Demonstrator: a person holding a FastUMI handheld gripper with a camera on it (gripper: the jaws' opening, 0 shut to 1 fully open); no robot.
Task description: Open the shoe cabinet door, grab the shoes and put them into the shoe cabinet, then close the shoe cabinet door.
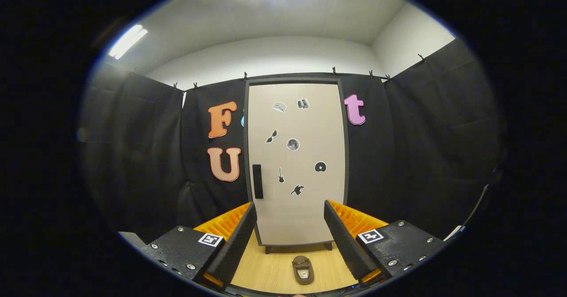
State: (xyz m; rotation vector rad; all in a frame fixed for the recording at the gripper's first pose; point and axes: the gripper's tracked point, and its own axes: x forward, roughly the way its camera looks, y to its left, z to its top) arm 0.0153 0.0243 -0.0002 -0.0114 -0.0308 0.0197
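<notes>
Cabinet (pixel 297 164) stands upright at the far edge of the floor (pixel 270 272), back against the black cloth wall (pixel 425 155), door shut. Door is a flat, pale, matte panel in a dark frame, w/ small black-and-grey stickers (pixel 293 144) scattered over it. Dark slim vertical handle (pixel 258 181) sits near the door's left edge, approx. mid-low height. Cabinet rests on short dark feet (pixel 328 245), so a thin gap shows under it.

Floor is light wood-grain board. One shoe (pixel 303 270) lies on it, well short of the cabinet, toe end pointing toward the door; brown, rounded, slipper-like shape w/ a paler insole. Nothing stands between shoe and door.

Gripper (pixel 290 224) fingers are spread wide, holding nothing; ribbed inner faces, blocky mounts w/ square marker tags (pixel 210 239). Shoe sits between the fingers, low down near their bases; cabinet is beyond the tips.

White ceiling w/ strip lights (pixel 127 41) above the cloth.
</notes>
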